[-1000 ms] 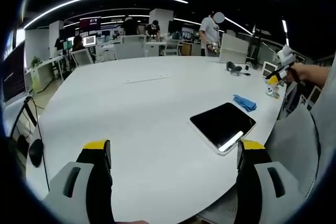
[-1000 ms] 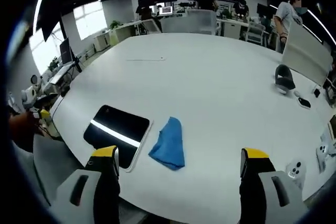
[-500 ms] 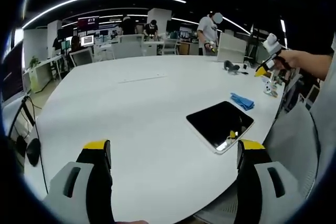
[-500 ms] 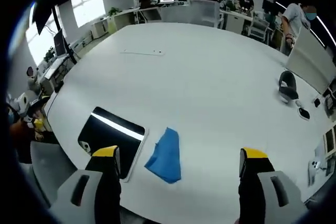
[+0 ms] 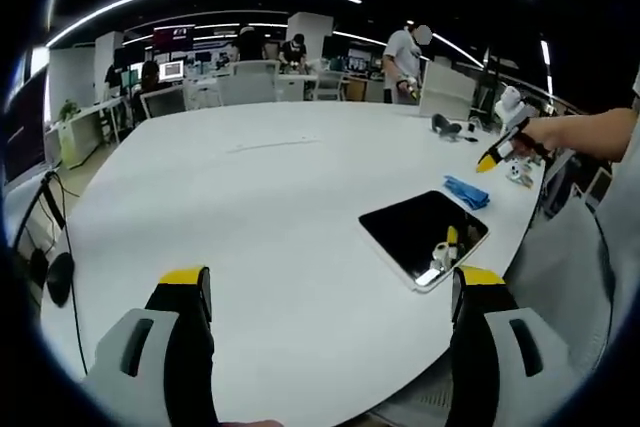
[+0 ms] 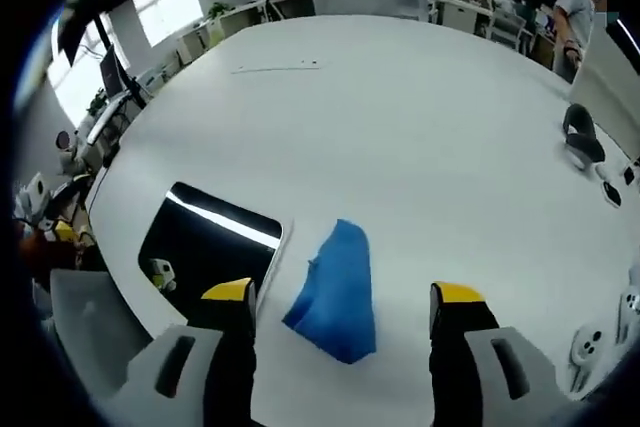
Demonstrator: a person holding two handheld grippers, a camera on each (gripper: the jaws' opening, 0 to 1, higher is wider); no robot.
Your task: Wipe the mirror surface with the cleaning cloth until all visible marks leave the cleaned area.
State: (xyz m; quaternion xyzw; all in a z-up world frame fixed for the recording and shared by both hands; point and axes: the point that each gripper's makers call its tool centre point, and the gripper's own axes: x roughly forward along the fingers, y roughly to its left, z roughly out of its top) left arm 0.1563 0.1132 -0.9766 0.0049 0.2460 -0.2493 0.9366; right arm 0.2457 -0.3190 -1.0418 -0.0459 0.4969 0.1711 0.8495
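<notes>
Cleaning cloth [image 6: 335, 292] looked like thin blue fabric, loosely folded: light, limp, likely to bunch and drape when lifted. My call: pinch a raised fold near the middle rather than a flat edge, so enough hangs down to wipe with. Mirror [image 6: 208, 247] was a flat rigid panel with a pale rim, probably fragile and slick, so press lightly.

In the right gripper view, the cloth lay on the white worktop [image 6: 400, 127] between the two fingers of the right gripper [image 6: 342, 297], nearer the left one, no contact visible. Fingers spread wide, nothing held. Mirror sat just beside the cloth on its left, close to the worktop edge, apparently not touching it.

In the left gripper view, left gripper [image 5: 325, 282] was also spread and empty, hanging above bare worktop. Mirror [image 5: 420, 235] lay ahead and toward the right finger; cloth [image 5: 466, 192] just past its far corner. Right gripper [image 5: 497, 151] showed above the cloth.

Wiping not yet started, as far as I could judge.
</notes>
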